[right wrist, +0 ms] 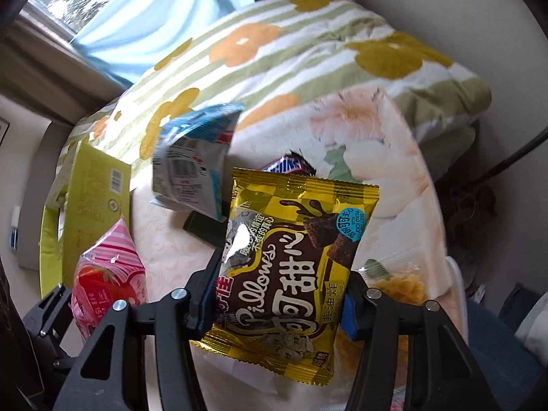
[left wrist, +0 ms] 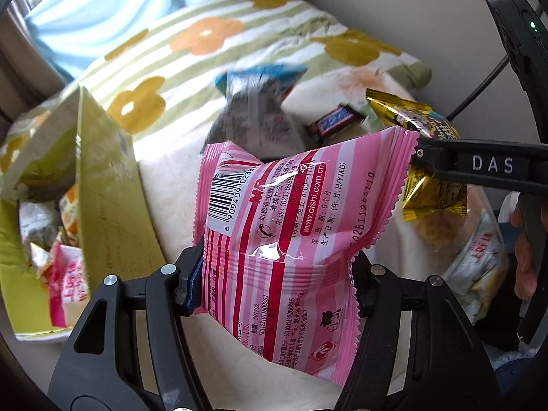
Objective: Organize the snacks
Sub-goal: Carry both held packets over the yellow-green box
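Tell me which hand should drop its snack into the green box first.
Left, probably. The left gripper holds the pink Oishi packet right beside the open green box. The right gripper holds the gold Pillows packet farther from it, beyond the pink one.

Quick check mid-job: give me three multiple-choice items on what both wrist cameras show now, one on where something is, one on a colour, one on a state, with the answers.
1. Where is the green carton relative to the pink striped packet in the left wrist view?
A. To its left
B. Directly under it
C. To its right

2. What colour is the packet marked Pillows?
A. Blue
B. Gold and brown
C. White

3. What is the left gripper doing?
A. Open, nothing between the fingers
B. Shut on the pink striped packet
C. Shut on a chocolate bar

Answers:
1 A, the carton stands open at the picture's left edge.
2 B, gold foil with brown print.
3 B, both fingers pinch the packet's sides.
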Available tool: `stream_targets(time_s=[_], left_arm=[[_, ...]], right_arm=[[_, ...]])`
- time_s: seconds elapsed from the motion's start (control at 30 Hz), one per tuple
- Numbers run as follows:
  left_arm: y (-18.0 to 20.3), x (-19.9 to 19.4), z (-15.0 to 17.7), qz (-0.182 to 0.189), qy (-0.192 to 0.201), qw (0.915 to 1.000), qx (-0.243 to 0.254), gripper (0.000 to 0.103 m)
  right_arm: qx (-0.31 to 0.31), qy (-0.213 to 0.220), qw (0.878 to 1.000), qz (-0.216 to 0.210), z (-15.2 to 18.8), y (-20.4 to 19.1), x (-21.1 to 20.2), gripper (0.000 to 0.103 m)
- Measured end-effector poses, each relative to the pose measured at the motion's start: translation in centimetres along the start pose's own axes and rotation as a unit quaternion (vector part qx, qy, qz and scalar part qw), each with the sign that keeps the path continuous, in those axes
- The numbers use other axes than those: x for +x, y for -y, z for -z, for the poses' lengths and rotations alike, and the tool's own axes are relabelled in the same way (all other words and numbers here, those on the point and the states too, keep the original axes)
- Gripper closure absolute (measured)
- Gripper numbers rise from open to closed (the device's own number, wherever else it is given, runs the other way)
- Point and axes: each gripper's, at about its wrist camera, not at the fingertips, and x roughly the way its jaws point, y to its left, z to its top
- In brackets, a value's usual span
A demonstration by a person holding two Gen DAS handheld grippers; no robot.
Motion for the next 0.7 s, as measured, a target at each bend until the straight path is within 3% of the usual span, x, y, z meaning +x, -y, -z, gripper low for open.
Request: stream_targets(time_s=[0.27, 0.4, 0.7], left_arm=[[0.8, -5.8, -0.6, -0.022, 0.06, 0.9975, -0.031, 0.044], [-0.5, -8.1, -0.3, -0.028, 0.076, 0.995, -0.058, 0.044], [-9.6, -12.1, 1.9, -0.063, 0.117, 0.9842, -0.117, 0.044]], right_arm=[[-0.093, 0.046, 0.994, -0.018, -0.7, -2.6, -5.5, 0.051], [-0.132, 0.056, 0.989, -0.033, -0.7, -4.5, -7.3, 0.051], [-0.185, 0.077, 0.978, -0.053, -0.2, -11.8, -8.1, 0.051]])
